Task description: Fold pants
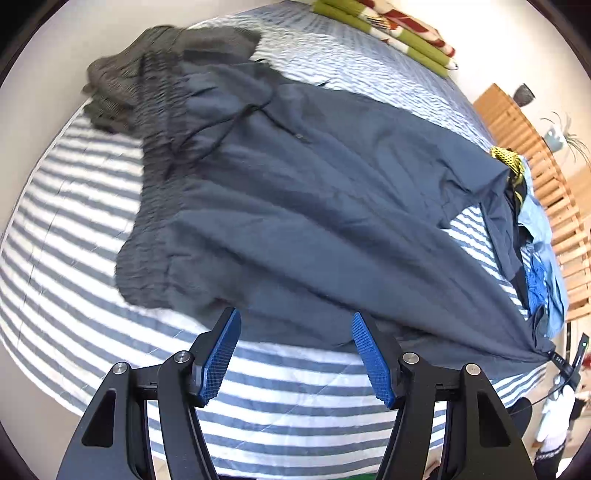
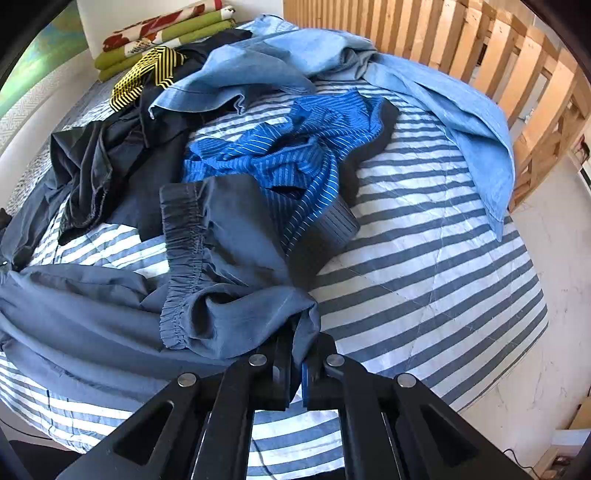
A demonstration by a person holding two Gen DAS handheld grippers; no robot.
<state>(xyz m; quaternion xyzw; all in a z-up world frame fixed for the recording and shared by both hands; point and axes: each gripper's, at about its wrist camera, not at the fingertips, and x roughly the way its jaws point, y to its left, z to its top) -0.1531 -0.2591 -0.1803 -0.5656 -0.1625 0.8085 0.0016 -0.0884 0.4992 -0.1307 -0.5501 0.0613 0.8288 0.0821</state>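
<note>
Dark pants (image 1: 314, 206) spread across striped bed (image 1: 74, 229).
Right gripper (image 2: 295, 354) clamped on pant cuff (image 2: 236, 317); left gripper (image 1: 295, 354) apart, just short of fabric.

pants (image 1: 314, 206): slate blue-grey, plain, dark drawcord
bedcover (image 1: 74, 236): grey-blue and white stripes
folded garment (image 1: 122, 92): dark olive-grey
folded blanket (image 2: 162, 33): green, white, red floral print
shirt (image 2: 288, 155): bright blue, thin white pinstripes
light garment (image 2: 424, 85): pale denim blue
strap (image 2: 147, 74): yellow and black stripes
railing (image 2: 461, 44): light wood
left gripper (image 1: 295, 354) pads (image 1: 219, 354): blue, black frame
</note>
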